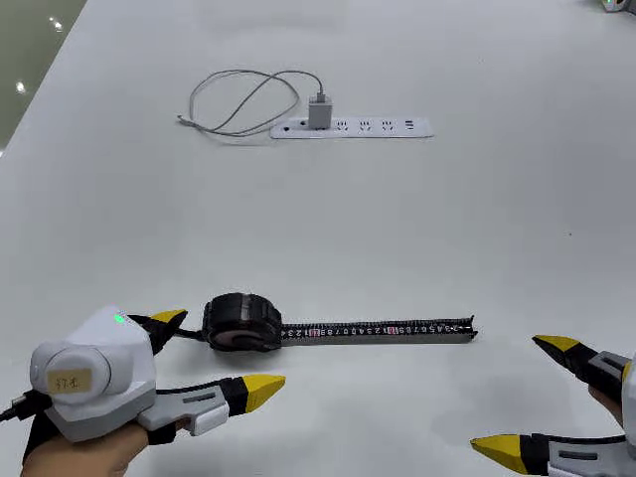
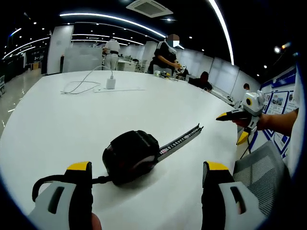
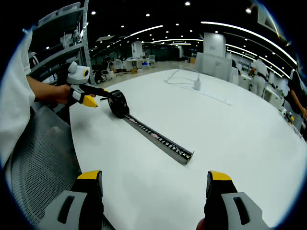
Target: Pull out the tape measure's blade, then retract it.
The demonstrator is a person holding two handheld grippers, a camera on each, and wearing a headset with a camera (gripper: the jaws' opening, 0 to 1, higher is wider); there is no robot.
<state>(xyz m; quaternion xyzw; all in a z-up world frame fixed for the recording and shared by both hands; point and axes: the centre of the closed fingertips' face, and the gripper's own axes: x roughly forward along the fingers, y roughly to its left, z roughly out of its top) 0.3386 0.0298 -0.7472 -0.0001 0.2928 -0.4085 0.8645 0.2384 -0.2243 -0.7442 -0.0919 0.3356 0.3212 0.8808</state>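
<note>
On the white counter (image 1: 417,229), tape measure (image 1: 241,322) lies with blade (image 1: 378,329) drawn out flat; left gripper (image 1: 221,350) fingers spread just beside its case (image 2: 130,155), probably to steady it for retracting, right gripper (image 1: 522,396) fingers spread, empty, short of the tip.

- Tape measure (image 1: 241,322): black rounded case with a paler side face. It stood upright on its base, well apart from the power strip (image 1: 353,127), on the wearer's side of it.
- Blade (image 1: 378,329): drawn out part-way and lying flat, printed face up. Dark, with pale numerals and one red mark along it. It ran straight, roughly parallel to the power strip.
- In the head view the case sat about level with the strip's left end.
- End hook (image 1: 473,327): small upturned tab at the blade's free end, a little past the strip's right end.
- Strap (image 2: 100,180): thin black cord leaving the case on the side opposite the blade.
</note>
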